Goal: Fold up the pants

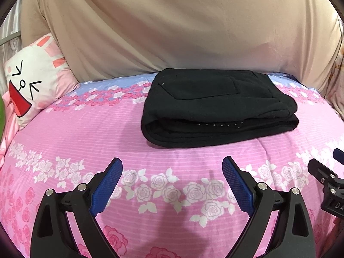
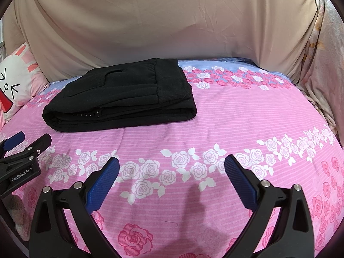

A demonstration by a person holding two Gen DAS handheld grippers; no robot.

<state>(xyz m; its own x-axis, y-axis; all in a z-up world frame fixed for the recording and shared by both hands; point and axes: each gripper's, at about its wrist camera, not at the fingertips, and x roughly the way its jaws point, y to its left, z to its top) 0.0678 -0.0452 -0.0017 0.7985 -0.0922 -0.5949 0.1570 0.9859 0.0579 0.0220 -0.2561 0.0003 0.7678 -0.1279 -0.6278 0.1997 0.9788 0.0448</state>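
Observation:
The black pants lie folded into a thick rectangular stack on the pink floral bedspread, toward the far side. They also show in the right wrist view, at the left. My left gripper is open and empty, hovering over the bedspread a short way in front of the stack. My right gripper is open and empty, to the right of the stack and nearer than it. The right gripper shows at the right edge of the left wrist view; the left gripper shows at the left edge of the right wrist view.
A beige sheet hangs behind the bed. A white and pink cartoon rabbit pillow lies at the far left. Crumpled pale fabric sits at the far right. The bedspread's near part has white and pink rose bands.

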